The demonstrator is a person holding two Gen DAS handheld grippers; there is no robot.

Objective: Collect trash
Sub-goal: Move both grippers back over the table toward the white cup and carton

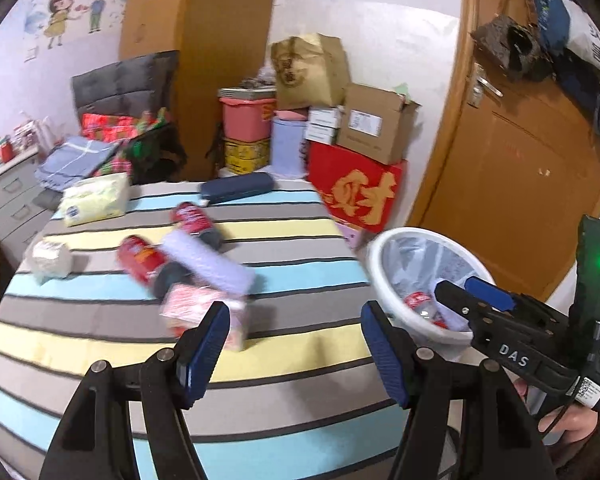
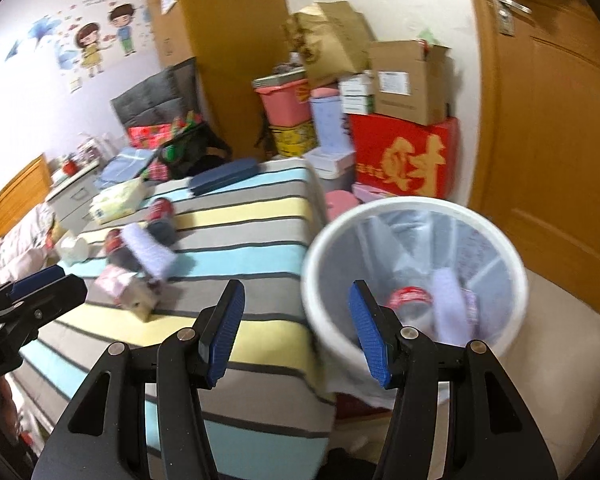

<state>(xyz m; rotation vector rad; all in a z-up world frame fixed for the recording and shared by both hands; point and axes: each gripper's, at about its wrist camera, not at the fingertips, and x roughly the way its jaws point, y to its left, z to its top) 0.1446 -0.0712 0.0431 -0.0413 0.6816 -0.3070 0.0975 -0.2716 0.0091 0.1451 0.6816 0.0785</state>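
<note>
Two red-labelled bottles (image 1: pixel 142 258) with dark caps lie on the bed (image 1: pixel 260 360), its cover striped grey, blue and yellow, beside a ribbed lilac pack (image 1: pixel 208 262) and a pink printed carton (image 1: pixel 198 306). A round white bin (image 2: pixel 416 276) with a clear liner stands just off the bed's corner, holding a red-labelled bottle and lilac wrapper. Cardboard boxes and a red box with gold characters stack near a wooden door. Left hand-held gripper (image 1: pixel 294 354) and right hand-held gripper (image 2: pixel 296 332), marked DAS, have ribbed blue pads apart, holding nothing
</note>
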